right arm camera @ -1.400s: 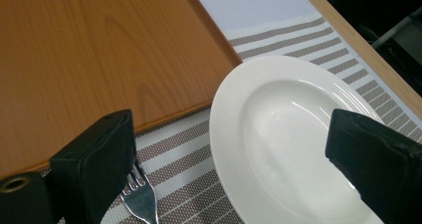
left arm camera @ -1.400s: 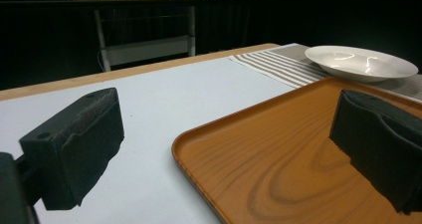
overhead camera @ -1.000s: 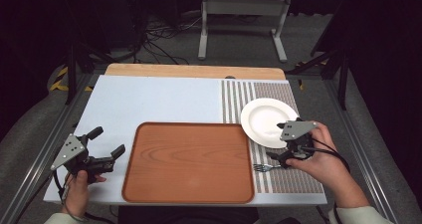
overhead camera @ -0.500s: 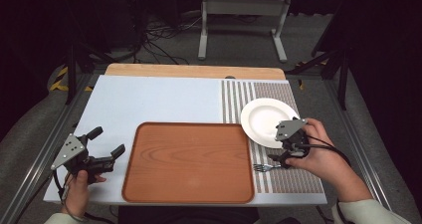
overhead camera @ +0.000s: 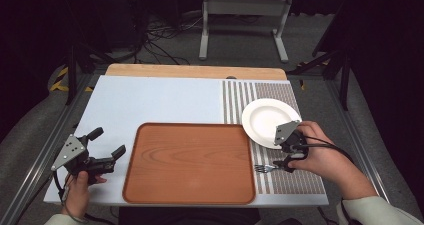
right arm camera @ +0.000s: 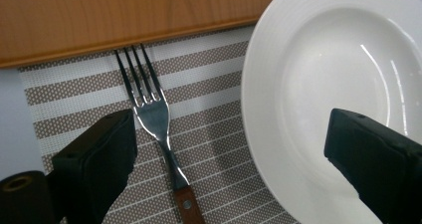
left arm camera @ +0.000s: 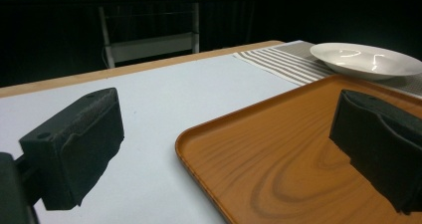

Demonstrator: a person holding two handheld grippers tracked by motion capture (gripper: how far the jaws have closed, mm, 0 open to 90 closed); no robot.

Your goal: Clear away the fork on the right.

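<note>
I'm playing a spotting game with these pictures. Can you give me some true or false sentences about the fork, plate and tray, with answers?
1. The fork lies on the striped mat. True.
2. The plate sits on the tray. False: it sits on the mat, beside the tray.
3. The right hand-held gripper is open. True.
4. The left hand-held gripper holds the fork. False: it is open, holding nothing.
5. The plate has food. False: it is bare.

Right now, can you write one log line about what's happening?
right gripper: open, over fork | fork: on striped placemat, beside white plate | left gripper: open, at wooden tray
</note>
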